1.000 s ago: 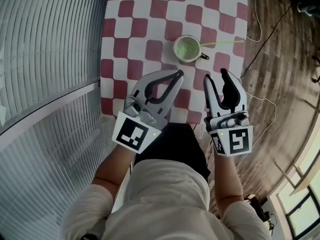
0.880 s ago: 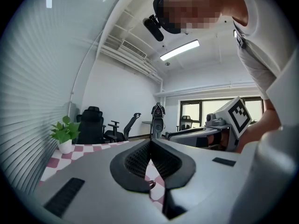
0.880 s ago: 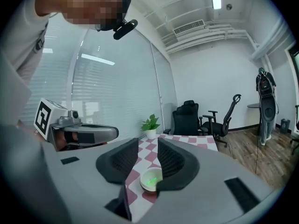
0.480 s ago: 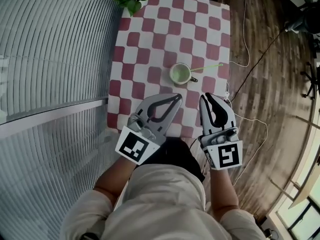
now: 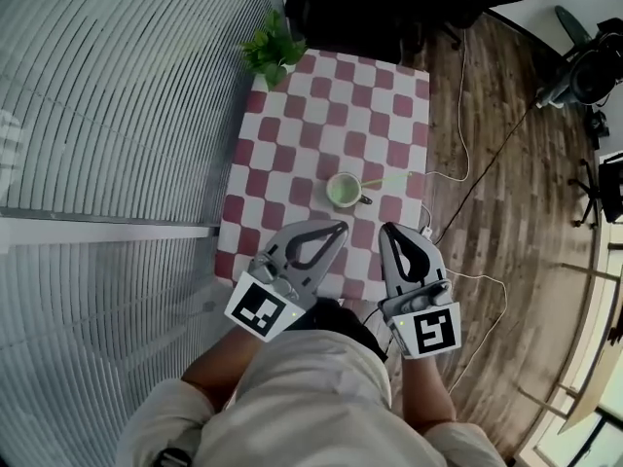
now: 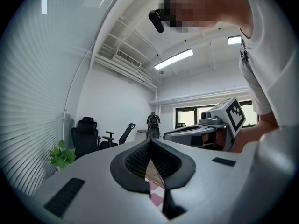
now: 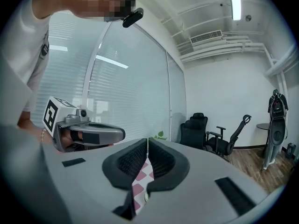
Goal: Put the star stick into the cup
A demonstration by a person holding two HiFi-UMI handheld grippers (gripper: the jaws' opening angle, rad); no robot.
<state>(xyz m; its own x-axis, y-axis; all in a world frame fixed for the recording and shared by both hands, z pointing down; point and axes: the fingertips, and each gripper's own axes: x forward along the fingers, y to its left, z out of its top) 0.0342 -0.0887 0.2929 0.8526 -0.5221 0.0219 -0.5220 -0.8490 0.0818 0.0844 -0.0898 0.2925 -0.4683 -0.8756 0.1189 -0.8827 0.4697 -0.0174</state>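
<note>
On table [image 5: 292,144], toward near right: cup [image 5: 344,191] with star stick [image 5: 389,178] in it, slanting out rightward. At far left corner: plant [image 5: 273,52]. Right of table: cable [image 5: 487,176] on floor [image 5: 516,115].

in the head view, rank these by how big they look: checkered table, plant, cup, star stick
1. checkered table, by far the largest
2. plant
3. cup, a little smaller than the plant
4. star stick, roughly as long as the cup is wide but far thinner

The thin green star stick [image 5: 394,178] leans rightward out of the upright cup [image 5: 343,191].
</note>
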